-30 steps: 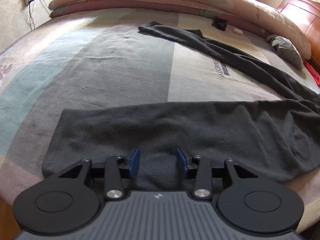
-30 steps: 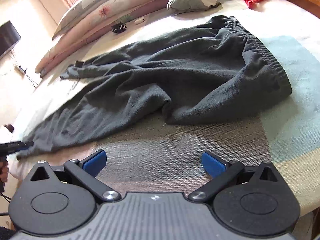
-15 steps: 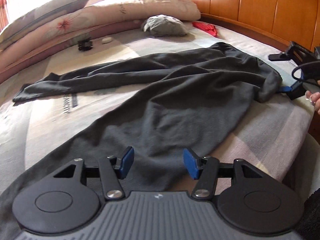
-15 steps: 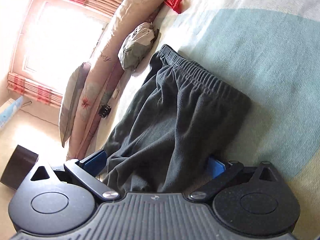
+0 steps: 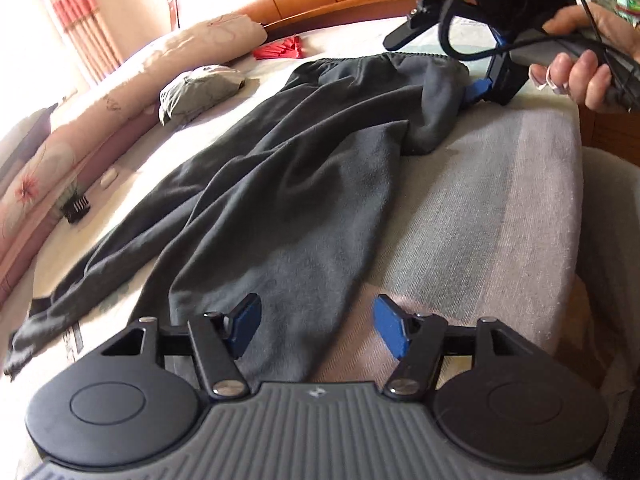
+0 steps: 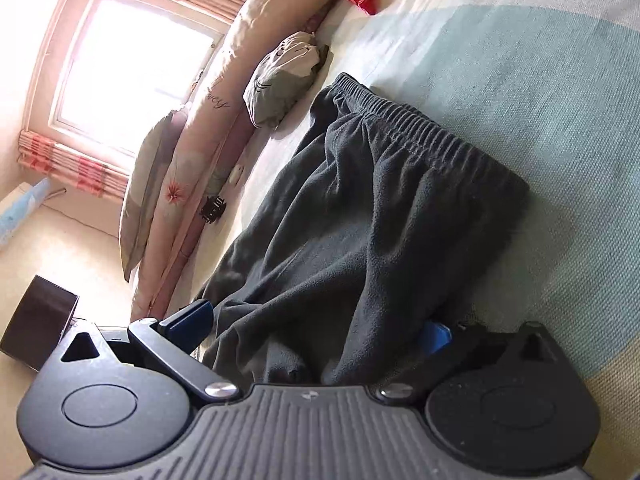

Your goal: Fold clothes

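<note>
Trousers: dark grey sweatpants point(image 5: 288, 184) are spread across the bed point(image 5: 500, 208), the elastic waistband point(image 6: 420, 128) lying near the far side and the legs stretched toward the pillows.
Left gripper: the left gripper point(image 5: 316, 330) is held low over one trouser leg; its blue pads are set apart, and only the left pad overlaps cloth, so nothing is clamped.
Right gripper: the right gripper point(image 6: 316, 332) is seen with jaws wide apart and a bunched corner of the waist end lying between its blue fingers point(image 6: 192, 316); no closure on the fabric is shown.
Hand: a person's hand point(image 5: 588, 76) is wrapped around the right gripper's handle.
Bedding: a long floral pillow point(image 5: 132, 92) is laid along the bed's edge.
Other items: a folded grey cloth point(image 5: 200, 88) and a red object point(image 5: 280, 48) are placed beyond the trousers.
</note>
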`<state>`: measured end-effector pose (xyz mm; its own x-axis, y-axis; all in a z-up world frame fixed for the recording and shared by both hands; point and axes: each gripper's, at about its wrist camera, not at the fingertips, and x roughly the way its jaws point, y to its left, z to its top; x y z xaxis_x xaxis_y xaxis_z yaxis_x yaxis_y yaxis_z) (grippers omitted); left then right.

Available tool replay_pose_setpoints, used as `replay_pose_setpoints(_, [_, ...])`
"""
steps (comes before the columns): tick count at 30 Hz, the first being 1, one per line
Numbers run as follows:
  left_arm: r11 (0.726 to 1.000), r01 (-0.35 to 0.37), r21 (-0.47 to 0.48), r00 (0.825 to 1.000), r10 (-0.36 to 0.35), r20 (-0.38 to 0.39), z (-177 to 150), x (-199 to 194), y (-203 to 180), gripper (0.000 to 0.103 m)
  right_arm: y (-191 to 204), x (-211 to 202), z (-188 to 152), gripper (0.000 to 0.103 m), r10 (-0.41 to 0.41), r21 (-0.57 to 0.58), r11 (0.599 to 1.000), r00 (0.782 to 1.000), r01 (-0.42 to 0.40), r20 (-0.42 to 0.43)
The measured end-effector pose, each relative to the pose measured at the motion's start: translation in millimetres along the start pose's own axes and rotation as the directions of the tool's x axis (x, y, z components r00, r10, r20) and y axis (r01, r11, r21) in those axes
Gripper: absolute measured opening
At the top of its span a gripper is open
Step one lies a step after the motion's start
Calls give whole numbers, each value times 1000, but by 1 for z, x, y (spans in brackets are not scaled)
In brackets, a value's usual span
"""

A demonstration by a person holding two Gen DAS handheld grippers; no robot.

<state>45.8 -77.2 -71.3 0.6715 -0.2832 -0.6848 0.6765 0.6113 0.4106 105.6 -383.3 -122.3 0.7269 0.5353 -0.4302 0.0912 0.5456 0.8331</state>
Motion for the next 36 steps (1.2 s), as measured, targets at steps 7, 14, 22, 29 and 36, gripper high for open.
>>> replay_pose_setpoints(7, [971,-87,225,995,95,-25,-4,-5,-11,66,0,-3,-4,103,7,-32,999,1000,-7,-1])
replay_pose_setpoints(14, [869,-267,416,946,318,-57,-34,-9,-14,66,-1,-3,-5,103,1,-44,999,1000,-1,1])
replay_pose_setpoints(22, [880,-254,401,956,291,-33,-24,-3,-20,2,1,-1,-6,103,-16,-45,999,1000,16,6])
replay_pose_setpoints(29, [959,-143,246,986,160,-54,-25,-34,1,1,1,0,-5,103,-18,-44,999,1000,18,2])
replay_pose_setpoints(36, [988,-63,138,991,79,-108,-46,-52,15,2,2,0,-6,103,-19,-55,998,1000,20,1])
